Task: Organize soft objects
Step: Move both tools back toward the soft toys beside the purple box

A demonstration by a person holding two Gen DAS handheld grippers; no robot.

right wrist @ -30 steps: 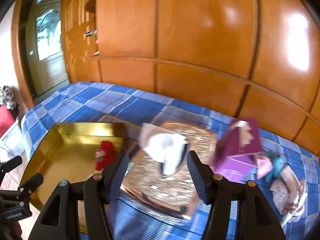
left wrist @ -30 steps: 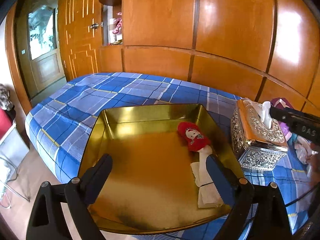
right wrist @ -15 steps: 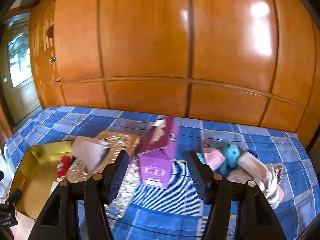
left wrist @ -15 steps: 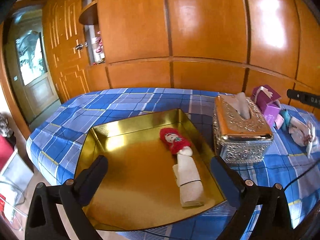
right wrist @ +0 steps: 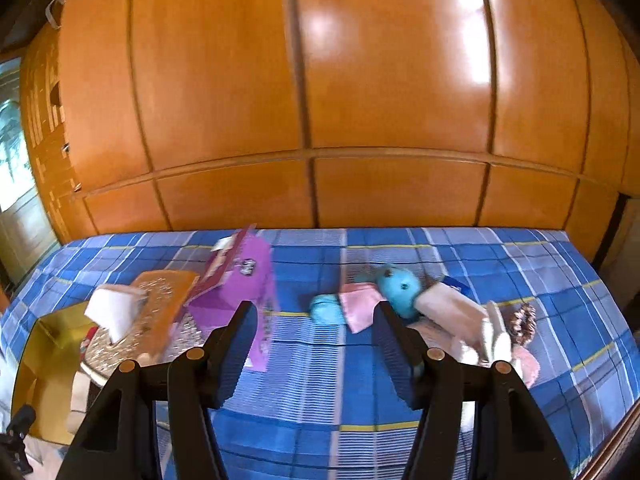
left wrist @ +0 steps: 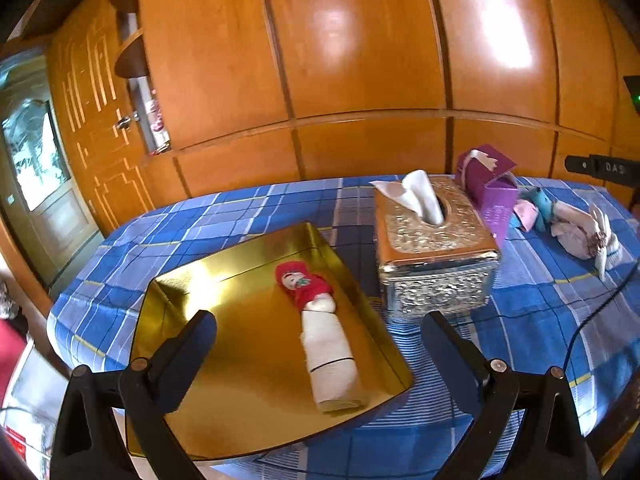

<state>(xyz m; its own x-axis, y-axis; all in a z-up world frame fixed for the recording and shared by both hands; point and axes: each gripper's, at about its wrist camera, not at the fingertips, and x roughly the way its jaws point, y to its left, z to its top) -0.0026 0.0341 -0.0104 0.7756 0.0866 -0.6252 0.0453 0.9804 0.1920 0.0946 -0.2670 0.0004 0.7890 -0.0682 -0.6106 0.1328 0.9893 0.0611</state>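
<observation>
Since 1 second ago, swung rightward along the blue plaid bed (right wrist: 320,400); silver tissue box (left wrist: 434,248) now left of the right gripper (right wrist: 314,344), blue plush toy (right wrist: 400,286) and pink cloth (right wrist: 360,306) just ahead. Left gripper (left wrist: 320,354) spread wide, empty, above the gold tray (left wrist: 240,400) holding the red-capped rolled doll (left wrist: 320,320). Right gripper partly spread, pinching nothing. Purple box (right wrist: 240,280) tilted beside the tissue box, nothing blocking the plush pile

The blue plaid bed (left wrist: 224,216) carries a gold tray (left wrist: 240,400), tissue box (left wrist: 436,276), purple box (left wrist: 496,204) and soft toys (right wrist: 400,288).
</observation>
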